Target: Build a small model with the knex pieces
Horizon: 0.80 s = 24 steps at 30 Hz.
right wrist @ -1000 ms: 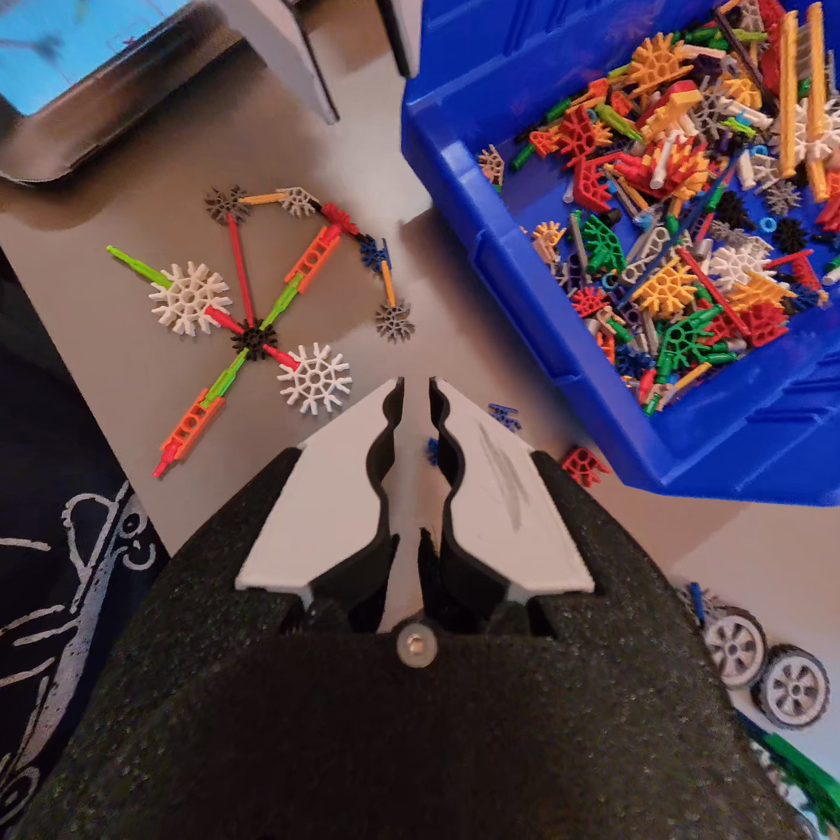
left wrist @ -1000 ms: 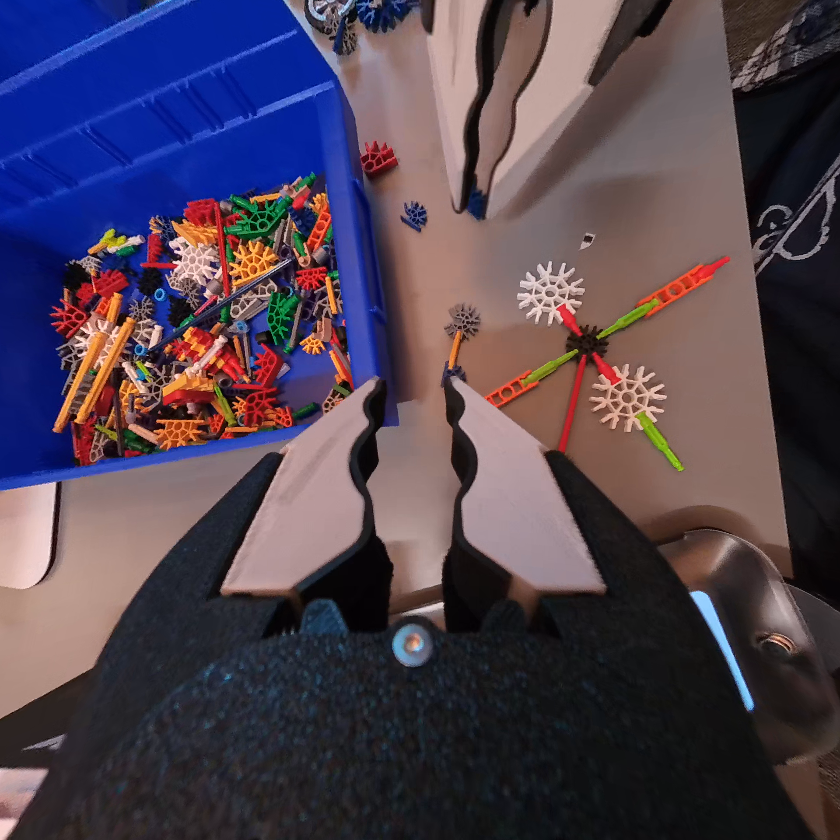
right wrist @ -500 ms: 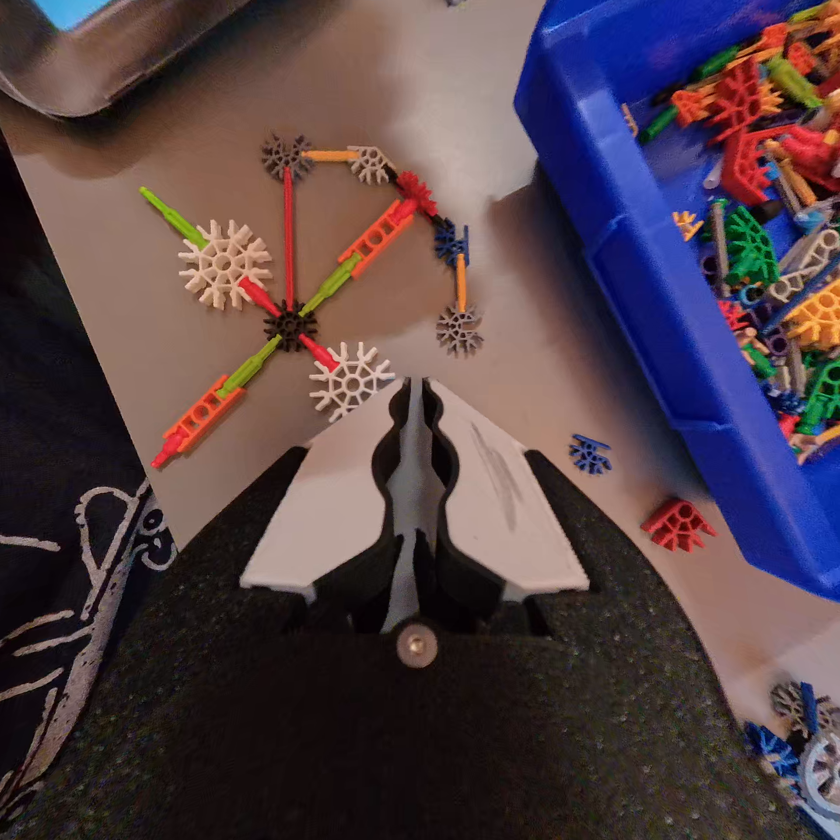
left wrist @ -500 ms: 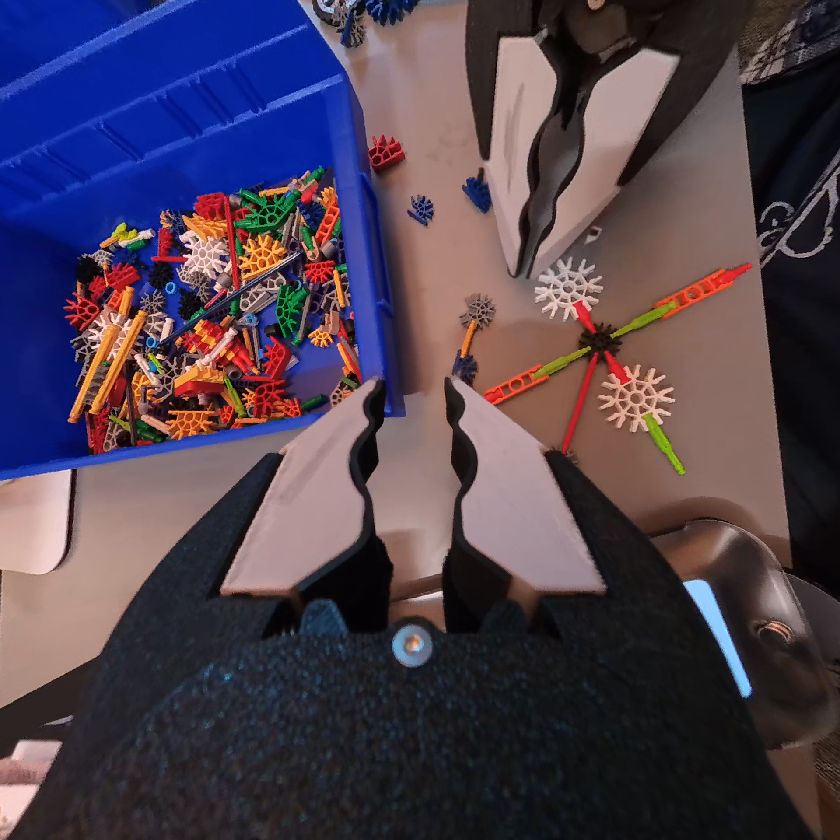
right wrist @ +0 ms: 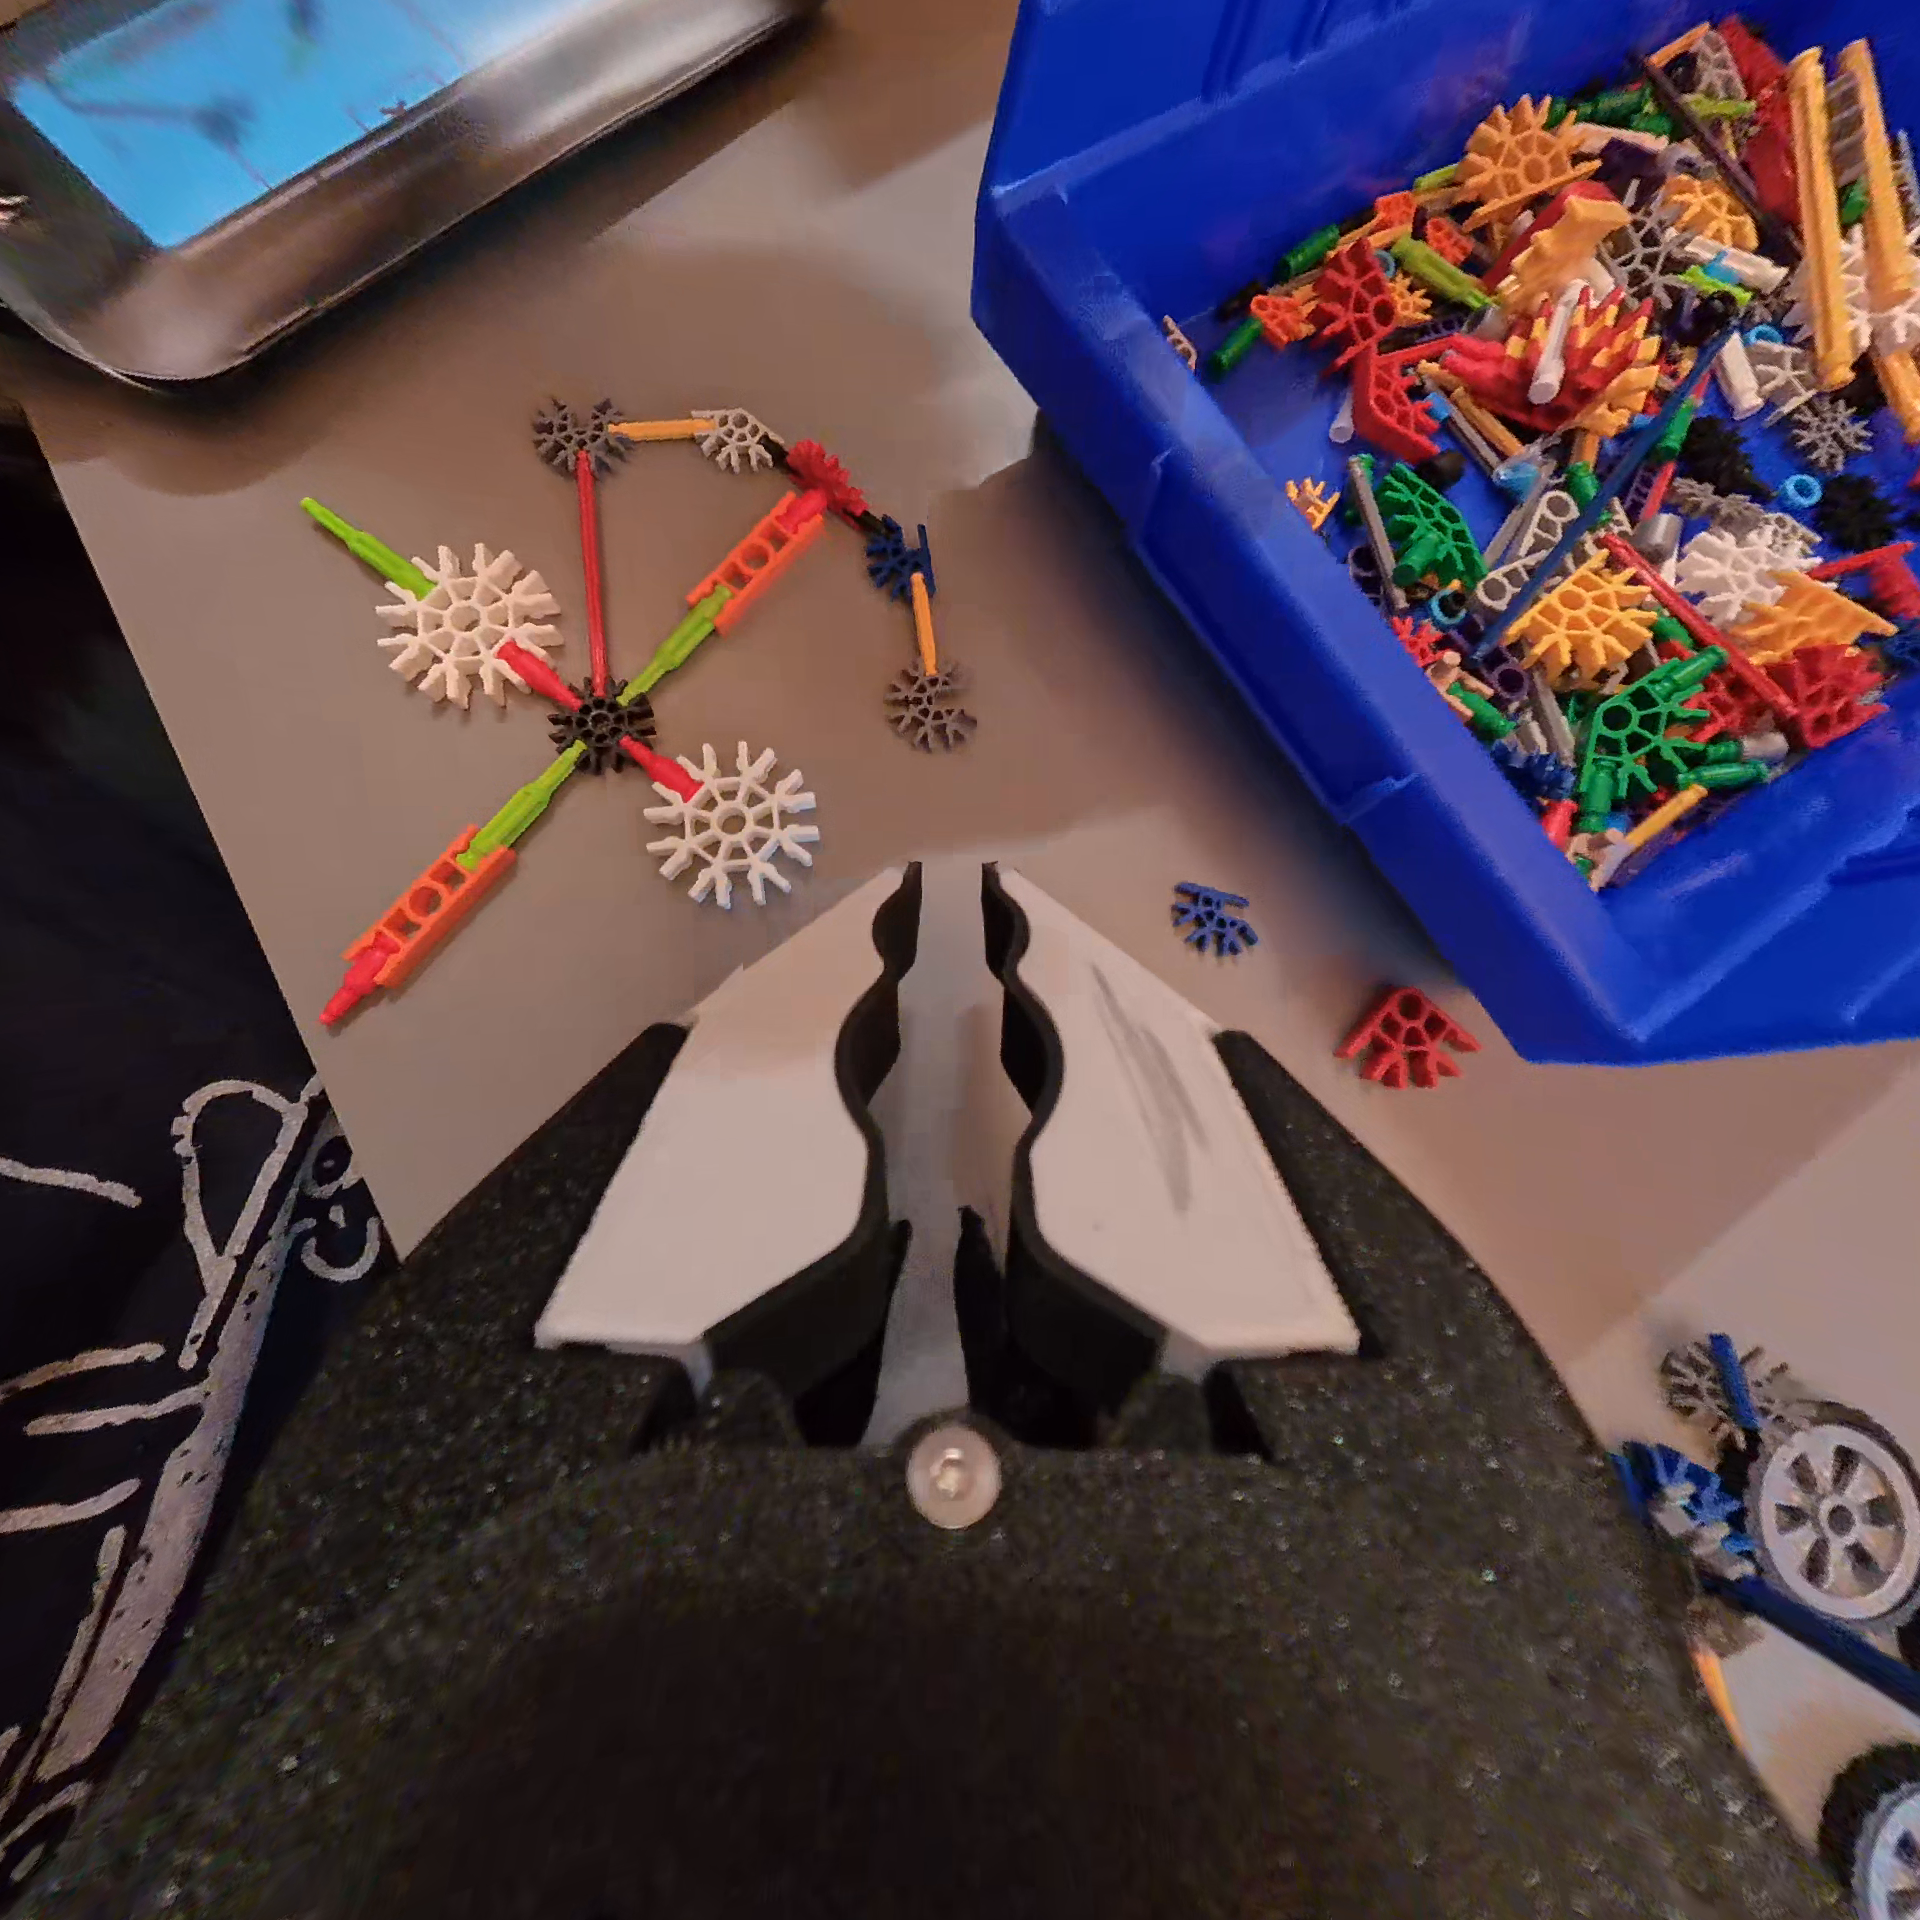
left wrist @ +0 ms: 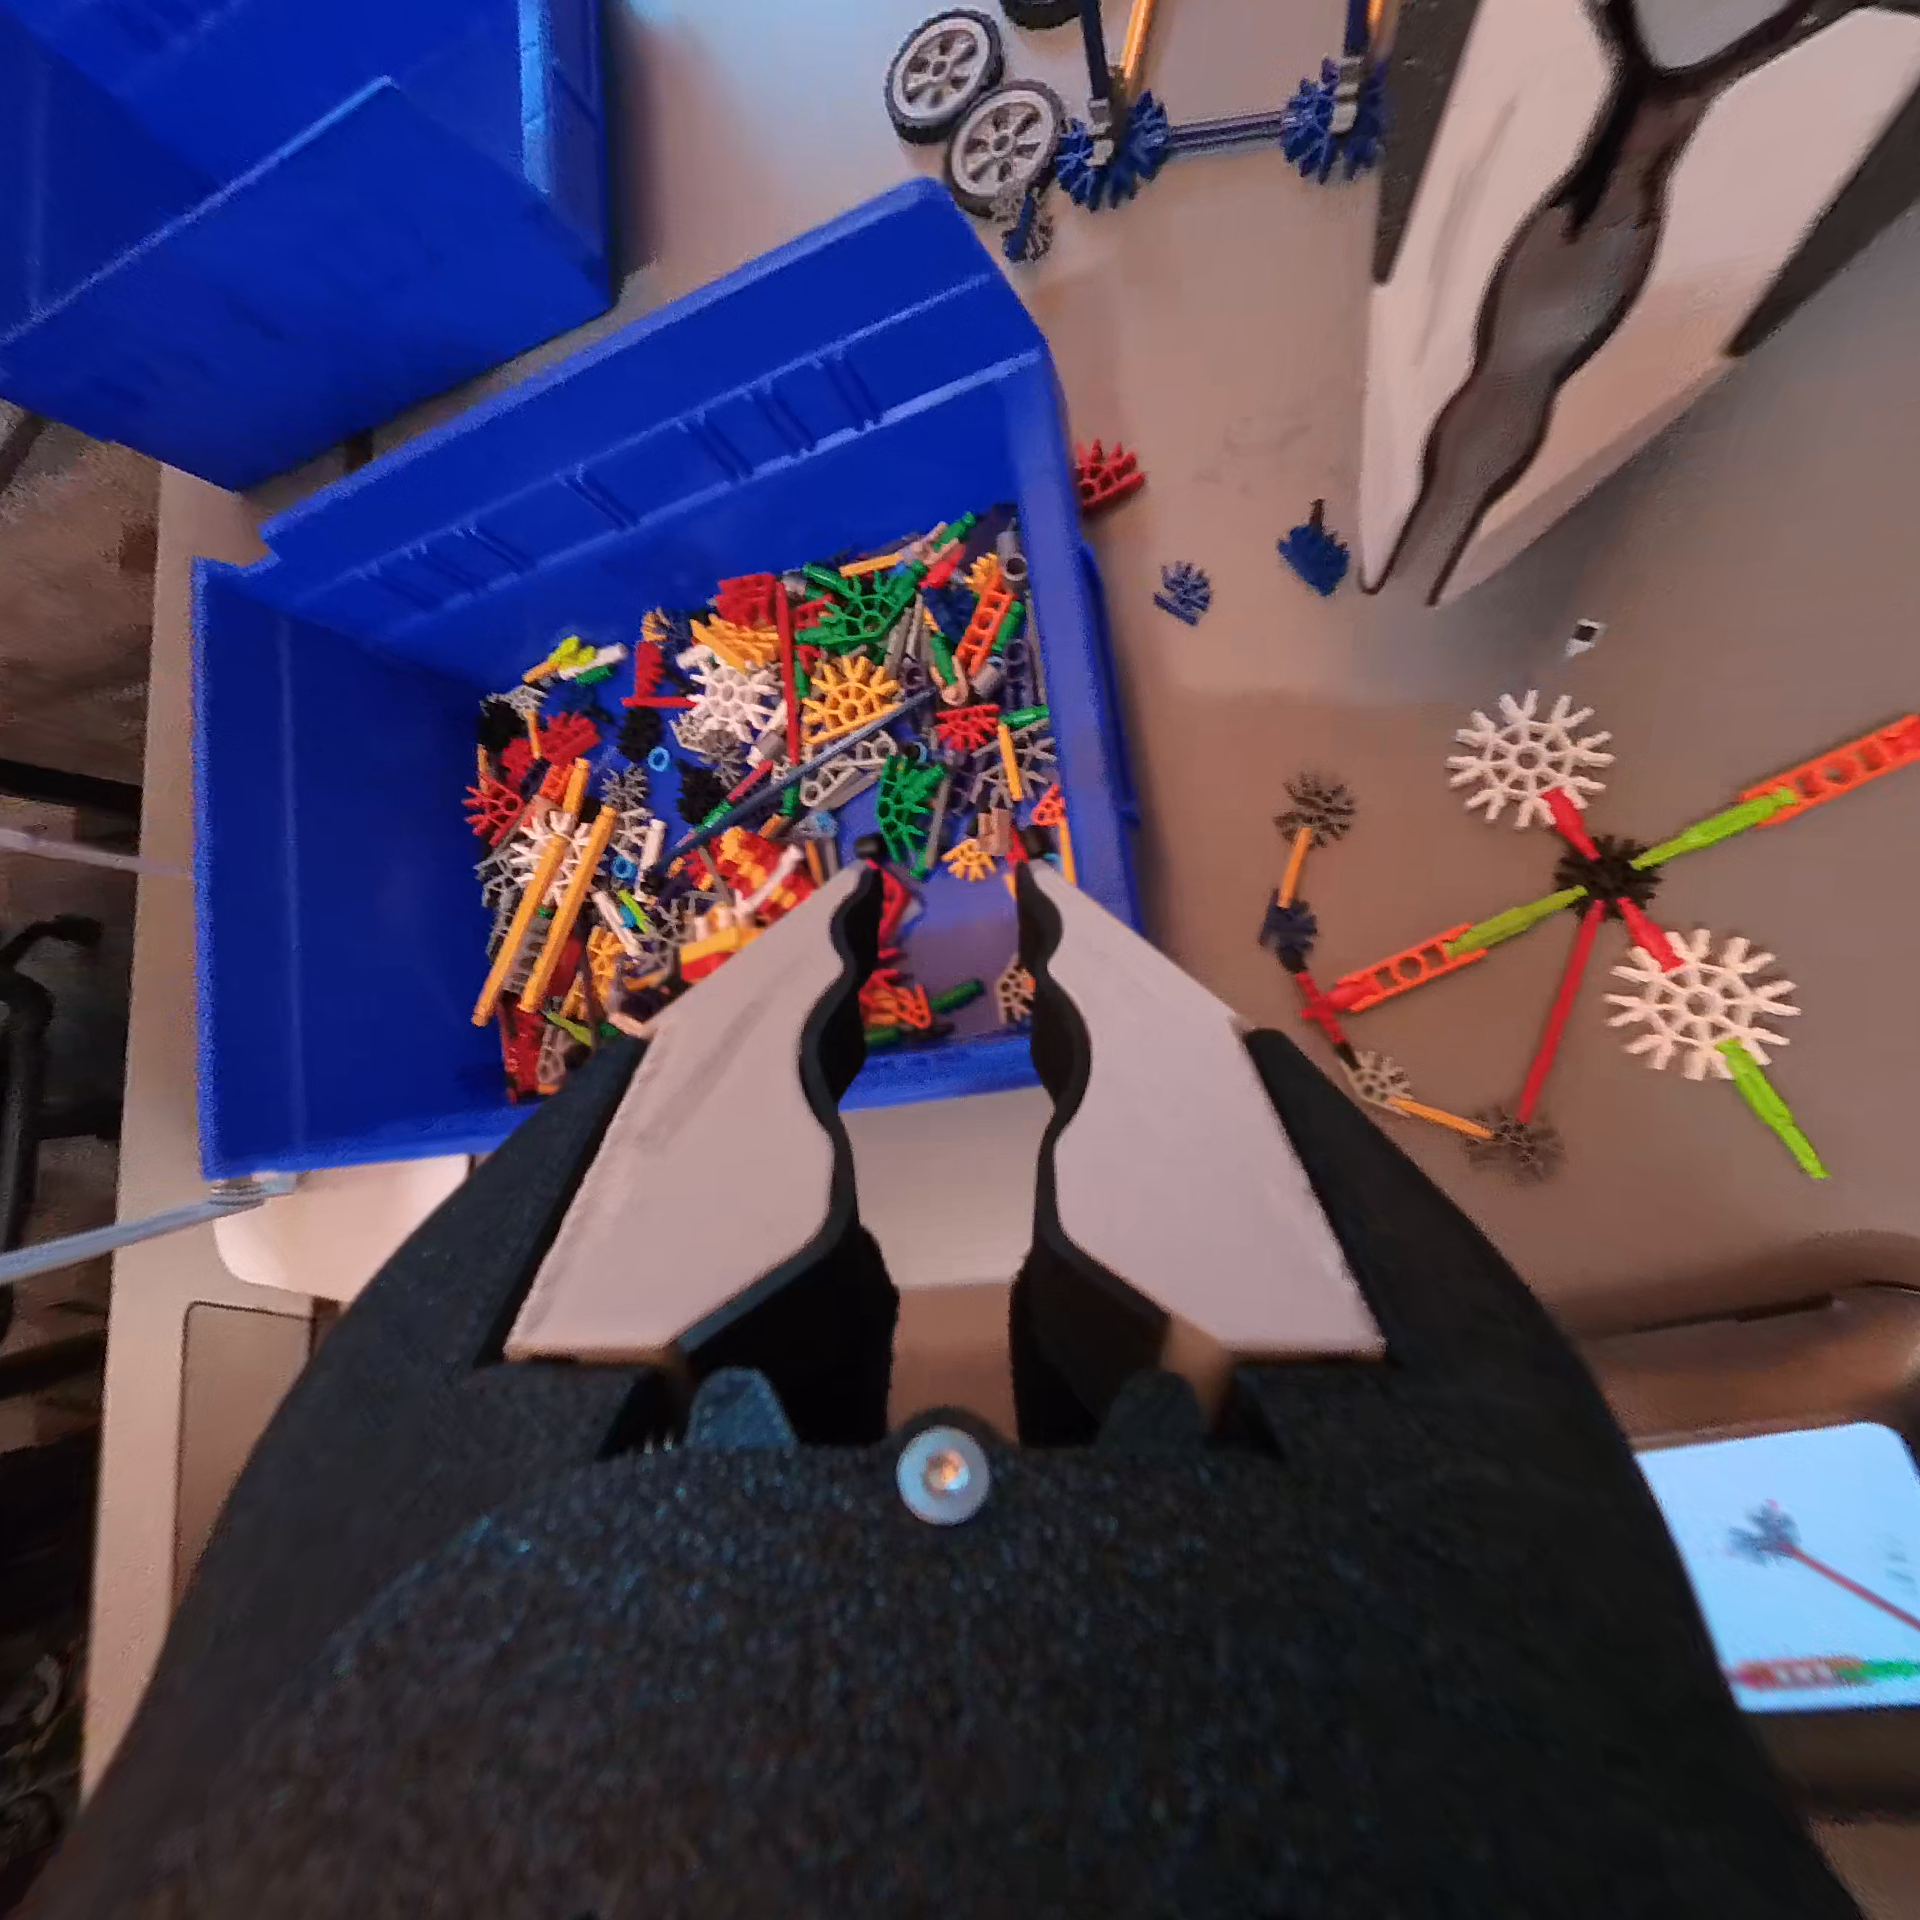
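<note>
Since a second ago the left gripper [left wrist: 940,883] has swung over the blue bin [left wrist: 312,883], fingers apart and empty above its loose pieces. Right gripper [right wrist: 951,878] hangs narrowly parted, empty, a white snowflake connector [right wrist: 730,823] just left of its fingertips.

Your grey counter [right wrist: 260,790] carries a blue bin [right wrist: 1226,436] of mixed pieces. Beside it lies a flat rod-and-snowflake build [right wrist: 603,717]. A loose blue connector [right wrist: 1214,918] and a red one [right wrist: 1408,1037] sit near the bin's corner. A wheeled model [right wrist: 1808,1527] and a tablet [right wrist: 312,135] sit at opposite edges.
</note>
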### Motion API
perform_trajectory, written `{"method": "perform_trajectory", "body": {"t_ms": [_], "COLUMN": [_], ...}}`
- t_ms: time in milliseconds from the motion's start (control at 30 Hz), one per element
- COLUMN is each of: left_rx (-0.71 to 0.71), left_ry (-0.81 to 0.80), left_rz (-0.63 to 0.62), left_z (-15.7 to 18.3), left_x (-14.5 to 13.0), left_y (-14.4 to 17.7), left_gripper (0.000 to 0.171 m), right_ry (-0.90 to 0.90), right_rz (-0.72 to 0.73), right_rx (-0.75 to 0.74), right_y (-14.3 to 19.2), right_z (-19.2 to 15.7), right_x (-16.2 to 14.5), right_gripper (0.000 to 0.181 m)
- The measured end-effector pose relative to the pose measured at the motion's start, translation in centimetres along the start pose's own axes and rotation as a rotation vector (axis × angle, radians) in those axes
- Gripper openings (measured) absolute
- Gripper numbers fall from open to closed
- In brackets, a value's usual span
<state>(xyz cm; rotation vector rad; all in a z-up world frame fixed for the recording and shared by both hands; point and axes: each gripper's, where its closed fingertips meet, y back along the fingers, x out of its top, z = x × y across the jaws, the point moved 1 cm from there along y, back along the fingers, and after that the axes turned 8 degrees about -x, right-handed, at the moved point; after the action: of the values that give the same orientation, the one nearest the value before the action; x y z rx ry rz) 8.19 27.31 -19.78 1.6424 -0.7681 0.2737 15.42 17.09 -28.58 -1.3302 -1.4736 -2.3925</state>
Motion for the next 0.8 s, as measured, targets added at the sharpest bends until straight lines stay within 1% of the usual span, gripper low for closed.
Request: {"method": "perform_trajectory", "body": {"t_ms": [133, 233, 333, 433, 533, 567, 633, 700, 800], "left_rx": [0.003, -0.060, -0.138, -0.233, -0.240, -0.215, -0.174, -0.125, -0.102], "left_ry": [-0.049, -0.064, -0.087, -0.134, -0.183, -0.200, -0.183, -0.164, -0.118], "left_rz": [-0.090, -0.181, -0.306, -0.421, -0.544, -0.559, -0.542, -0.518, -0.487], "left_z": [-2.5, -3.9, -4.7, -4.4, -5.3, -6.1, -7.9, -9.9, -12.2], "left_x": [0.4, 0.0, -1.0, -2.0, -3.1, -3.2, -2.5, -1.9, -1.2], "left_y": [-1.4, -3.2, -4.9, -6.2, -7.2, -7.5, -8.1, -8.7, -9.9], "left_gripper": [0.025, 0.023, 0.021, 0.018, 0.021, 0.021, 0.021, 0.026, 0.026], "right_ry": [-0.020, -0.028, -0.029, -0.037, -0.042, -0.045, -0.052, -0.051, -0.056], "right_rz": [0.036, 0.047, 0.064, 0.074, 0.076, 0.079, 0.088, 0.093, 0.092], "right_rx": [-0.014, -0.014, -0.006, 0.006, 0.017, 0.019, 0.025, 0.026, 0.027], "right_y": [0.5, 0.6, 0.7, 0.6, 0.3, 0.3, 0.1, 0.0, -0.2], "right_z": [0.2, 0.1, -0.3, -0.8, -1.0, -1.1, -1.2, -1.2, -1.2], "right_x": [-0.3, -0.6, -0.7, -1.1, -1.6, -1.7, -1.8, -2.0, -2.4], "right_gripper": [0.011, 0.011, 0.011, 0.011, 0.011, 0.011, 0.011, 0.011, 0.011]}}
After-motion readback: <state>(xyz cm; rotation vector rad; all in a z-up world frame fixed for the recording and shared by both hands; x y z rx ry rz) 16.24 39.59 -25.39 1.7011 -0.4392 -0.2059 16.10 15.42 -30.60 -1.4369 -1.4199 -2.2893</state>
